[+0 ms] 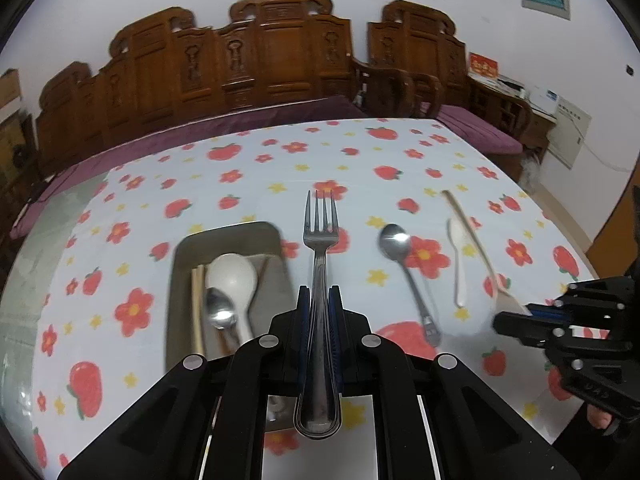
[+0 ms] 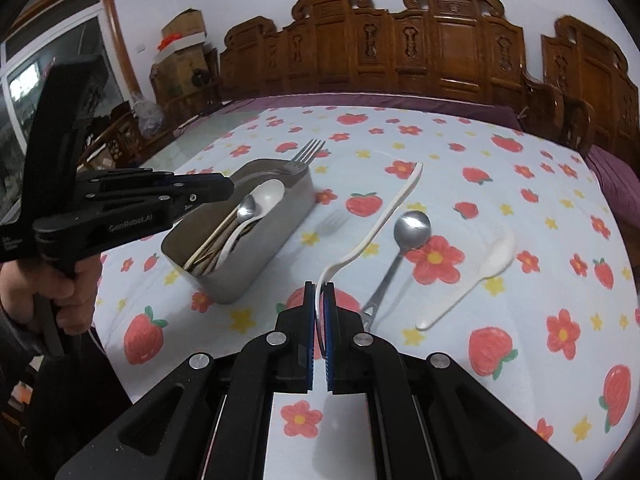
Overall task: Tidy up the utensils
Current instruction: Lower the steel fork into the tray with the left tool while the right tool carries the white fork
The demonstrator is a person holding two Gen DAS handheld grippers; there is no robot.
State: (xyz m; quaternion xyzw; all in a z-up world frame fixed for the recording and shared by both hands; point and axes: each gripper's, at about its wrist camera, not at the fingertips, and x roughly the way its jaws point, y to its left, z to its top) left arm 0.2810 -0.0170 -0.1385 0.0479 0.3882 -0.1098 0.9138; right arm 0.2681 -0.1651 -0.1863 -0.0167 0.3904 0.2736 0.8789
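Note:
My left gripper is shut on a metal fork, held above the table just right of the grey metal box; the fork's tines show past the box in the right wrist view. The box holds a white spoon, a metal spoon and chopsticks. My right gripper is shut on a white plastic utensil, raised. A metal spoon and a white plastic fork lie on the cloth.
The table carries a white cloth with strawberries and flowers. Carved wooden benches with purple cushions stand behind it. Cardboard boxes stand at the far left by a window.

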